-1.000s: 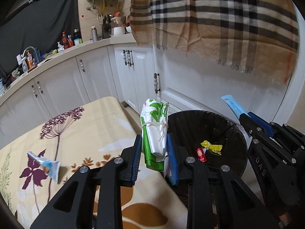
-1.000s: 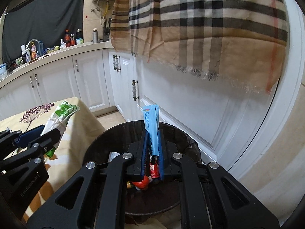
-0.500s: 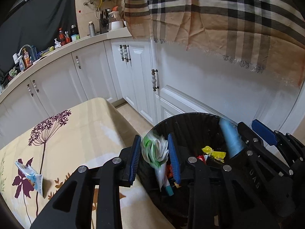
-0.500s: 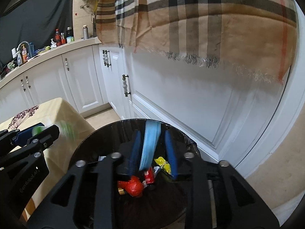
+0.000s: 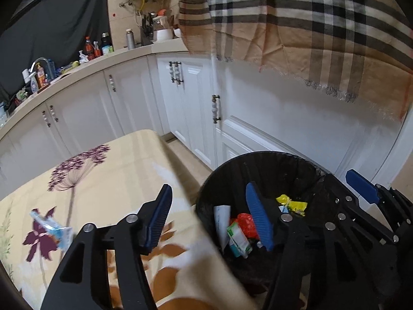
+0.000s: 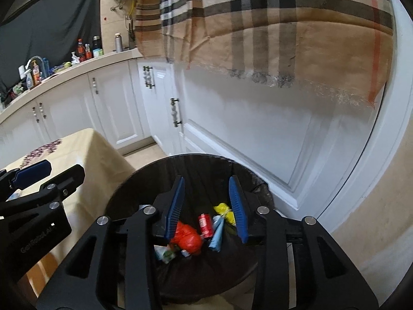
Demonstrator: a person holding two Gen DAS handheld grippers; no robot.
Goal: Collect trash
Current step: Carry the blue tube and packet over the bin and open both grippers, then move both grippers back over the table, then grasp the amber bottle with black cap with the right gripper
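Note:
A black trash bin (image 5: pixel 291 162) (image 6: pixel 144 180) stands on the floor beside the table. Inside lie the green-and-white packet (image 5: pixel 238 239), a light blue tube (image 6: pixel 216 233), a red bag (image 6: pixel 187 237), a red can (image 6: pixel 205 225) and a yellow wrapper (image 5: pixel 291 202). My left gripper (image 5: pixel 210 219) is open and empty, straddling the bin's left rim. My right gripper (image 6: pixel 206 204) is open and empty above the bin's middle. A blue-and-white tube (image 5: pixel 51 230) lies on the floral tablecloth (image 5: pixel 103 170) at the left.
White kitchen cabinets (image 5: pixel 180 98) run behind the bin and table. A plaid cloth (image 6: pixel 258 20) hangs over the counter above the bin. Bottles and a tap (image 5: pixel 38 69) stand on the far counter.
Both grippers opened over the bin. The green-and-white packet dropped from my left gripper and the light blue tube from my right; both now lie in the bin.

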